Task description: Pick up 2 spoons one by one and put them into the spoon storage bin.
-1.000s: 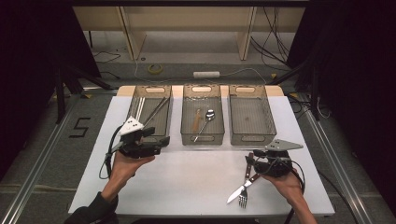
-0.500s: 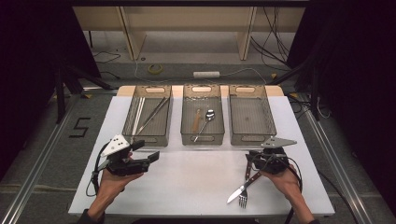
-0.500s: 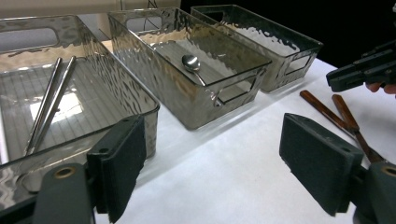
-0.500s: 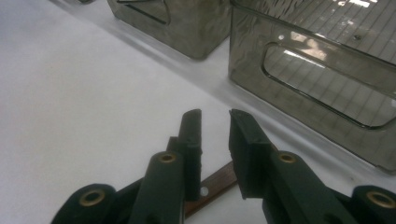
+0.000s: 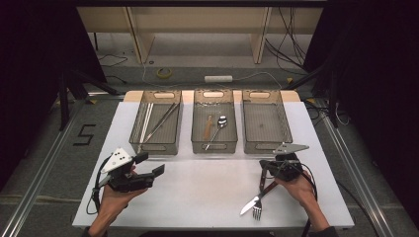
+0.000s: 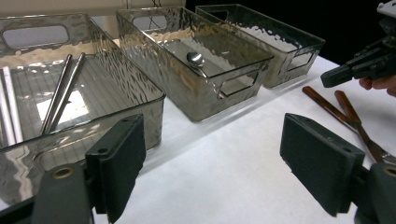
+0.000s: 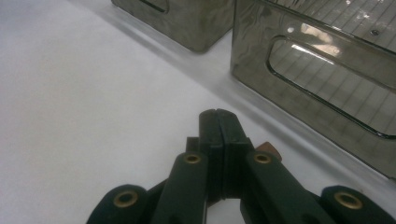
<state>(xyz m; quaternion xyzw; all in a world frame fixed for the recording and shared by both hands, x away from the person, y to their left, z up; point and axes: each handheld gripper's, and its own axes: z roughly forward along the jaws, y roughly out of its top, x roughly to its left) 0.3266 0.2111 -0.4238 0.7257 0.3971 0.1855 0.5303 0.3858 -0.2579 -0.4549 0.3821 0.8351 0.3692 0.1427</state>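
The left gripper (image 5: 152, 165) sits over the table's (image 5: 197, 197) near left area, jaws spread wide with nothing between them. The right gripper (image 5: 263, 174) has its jaws pressed together; a brown handle tip shows just behind them in the right gripper view, but whether they pinch it cannot be told. A knife (image 5: 257, 195) and a fork (image 5: 261, 205) lie together below that gripper.

Three clear bins stand in a row. The left bin (image 5: 148, 146) holds long metal chopsticks (image 5: 160, 121). The middle bin (image 5: 213, 144) holds a spoon (image 5: 217, 129) beside a wooden utensil (image 5: 208, 126). The right bin (image 5: 267, 145) looks bare.

The left gripper view shows both brown handles side by side; the high view shows their ends.
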